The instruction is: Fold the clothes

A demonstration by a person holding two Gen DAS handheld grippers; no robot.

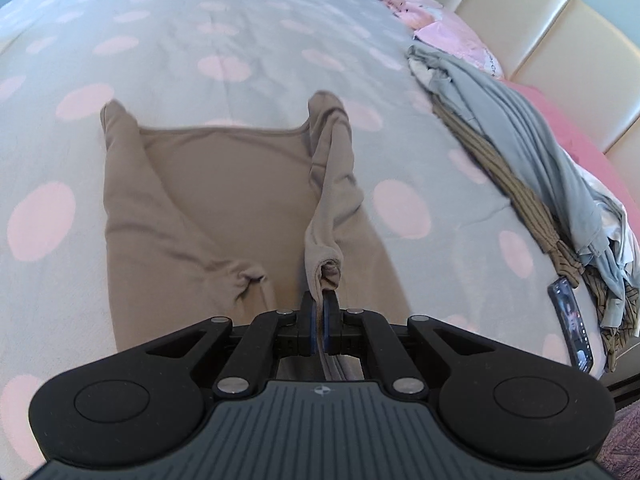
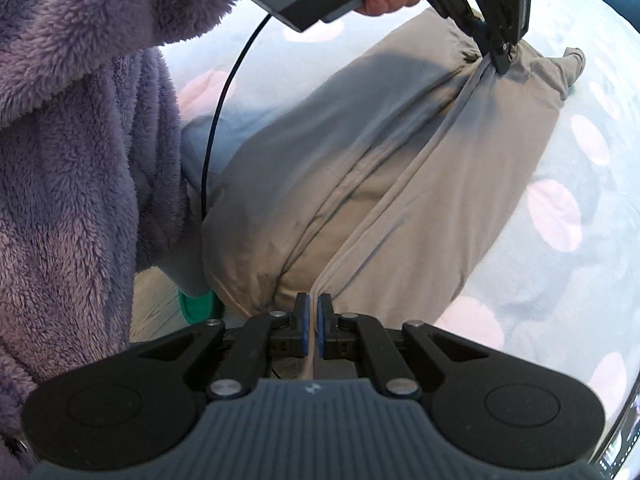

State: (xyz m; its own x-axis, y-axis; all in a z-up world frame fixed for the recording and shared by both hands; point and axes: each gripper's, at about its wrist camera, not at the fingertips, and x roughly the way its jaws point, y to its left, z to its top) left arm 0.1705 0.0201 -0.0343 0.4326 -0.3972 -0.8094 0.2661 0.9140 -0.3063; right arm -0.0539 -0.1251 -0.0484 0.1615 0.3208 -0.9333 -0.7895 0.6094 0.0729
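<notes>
Your left gripper (image 1: 319, 312) tilts steeply down, fingers clamped on the top (image 1: 224, 184), spread on the bed (image 1: 240, 40). Your right gripper (image 2: 313, 312), at 6 o'clock, pinches its edge.

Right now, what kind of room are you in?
Most likely a bedroom. There is a bed with a spotted blanket, a padded headboard, pink pillows, and a pile of clothes waiting to be folded.
</notes>
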